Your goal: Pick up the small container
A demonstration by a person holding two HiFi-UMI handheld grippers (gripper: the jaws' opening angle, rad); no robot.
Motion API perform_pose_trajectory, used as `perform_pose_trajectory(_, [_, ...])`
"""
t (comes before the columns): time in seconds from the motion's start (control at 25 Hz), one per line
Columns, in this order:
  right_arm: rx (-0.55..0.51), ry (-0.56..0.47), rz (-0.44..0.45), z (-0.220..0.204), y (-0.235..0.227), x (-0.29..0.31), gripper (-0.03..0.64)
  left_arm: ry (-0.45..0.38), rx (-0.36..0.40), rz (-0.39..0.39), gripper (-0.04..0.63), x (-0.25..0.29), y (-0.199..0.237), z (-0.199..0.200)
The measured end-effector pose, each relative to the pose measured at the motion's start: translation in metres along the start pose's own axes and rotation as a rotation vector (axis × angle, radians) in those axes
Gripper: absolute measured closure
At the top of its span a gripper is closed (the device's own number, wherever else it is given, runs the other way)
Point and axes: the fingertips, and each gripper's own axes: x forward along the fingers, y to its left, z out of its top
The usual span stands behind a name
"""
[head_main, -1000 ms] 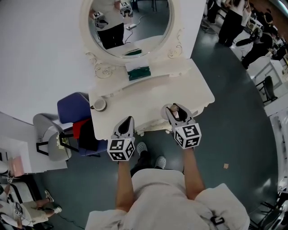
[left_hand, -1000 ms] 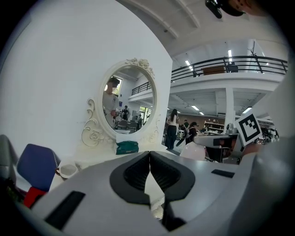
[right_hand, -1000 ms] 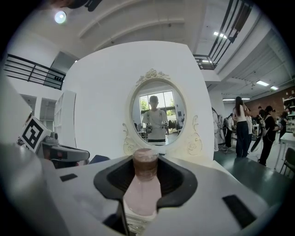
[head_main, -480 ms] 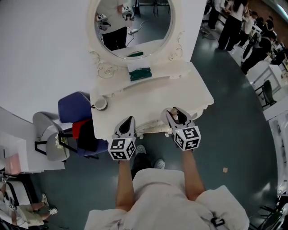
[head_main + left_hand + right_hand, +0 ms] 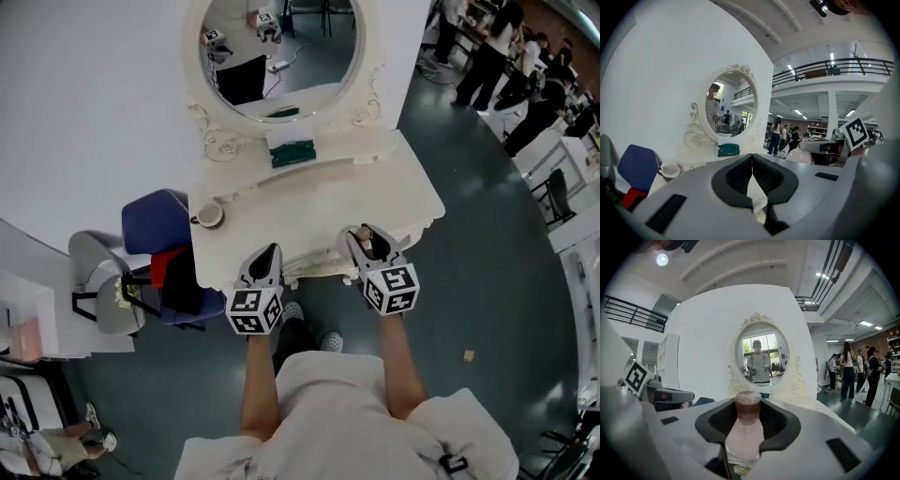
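One small container (image 5: 749, 430), a pink bottle with a brown cap, is clamped upright between the right gripper's (image 5: 749, 414) jaws, cap poking up above them. From the head view the container (image 5: 368, 246) is over the worktop's (image 5: 319, 199) front edge, right of middle; can't tell if its base touches the surface. The right gripper (image 5: 367, 236) is grasping it on both sides. The left gripper (image 5: 265, 254) sits beside it at the same front edge, further left, well apart from the bottle. In its own view the left gripper (image 5: 752, 156) is clenched, jaws meeting, nothing between them. A cup (image 5: 207, 217) is at the worktop's left edge. A green box (image 5: 292, 153) is at the back edge, under the oval mirror (image 5: 281, 52). A blue chair (image 5: 150, 223) stands left of the worktop.
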Motion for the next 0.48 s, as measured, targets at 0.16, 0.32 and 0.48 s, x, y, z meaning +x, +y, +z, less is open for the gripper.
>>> perform_pose_trajectory(0.16, [0.005, -0.002, -0.004, 0.0004, 0.0008, -0.0021, 0.468, 0.004, 0.002, -0.002, 0.568, -0.0017, -0.0009, -0.0002])
perform_pose_trajectory(0.32, [0.005, -0.007, -0.006, 0.0012, 0.0004, -0.0039, 0.468, 0.007, 0.001, -0.001, 0.568, -0.0027, -0.0015, -0.0026])
perform_pose_trajectory(0.48, [0.005, -0.008, -0.004, 0.002, 0.0017, -0.0041, 0.468, 0.011, -0.003, -0.001, 0.568, -0.0036, -0.0012, -0.0051])
